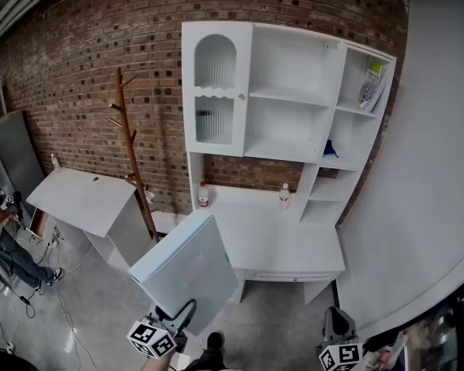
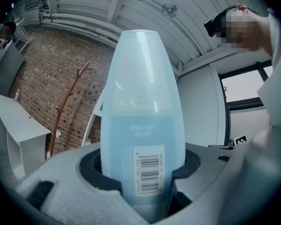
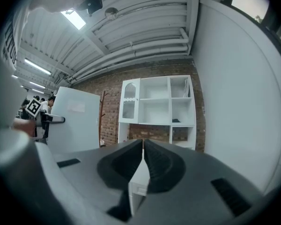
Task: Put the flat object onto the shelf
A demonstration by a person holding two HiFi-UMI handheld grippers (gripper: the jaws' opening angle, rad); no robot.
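Observation:
A flat pale-blue plastic case point(image 1: 187, 273) with a barcode label point(image 2: 149, 175) stands tilted up from my left gripper point(image 1: 176, 317), whose jaws press on its lower edge. In the left gripper view the case point(image 2: 143, 102) fills the middle, clamped between the pads of the left gripper point(image 2: 143, 184). The white shelf unit point(image 1: 290, 126) stands ahead against the brick wall, well beyond the case. My right gripper point(image 1: 336, 325) hangs low at the right; its jaws meet with nothing between them in the right gripper view point(image 3: 143, 149), which looks toward the shelf unit point(image 3: 157, 107).
A wooden coat stand point(image 1: 131, 153) and a slanted white desk point(image 1: 85, 199) are left of the shelf. Two small bottles point(image 1: 203, 195) point(image 1: 284, 195) stand on its counter. A booklet point(image 1: 371, 83) and a blue item point(image 1: 330, 149) sit in right compartments. A white wall point(image 1: 425, 207) runs at right.

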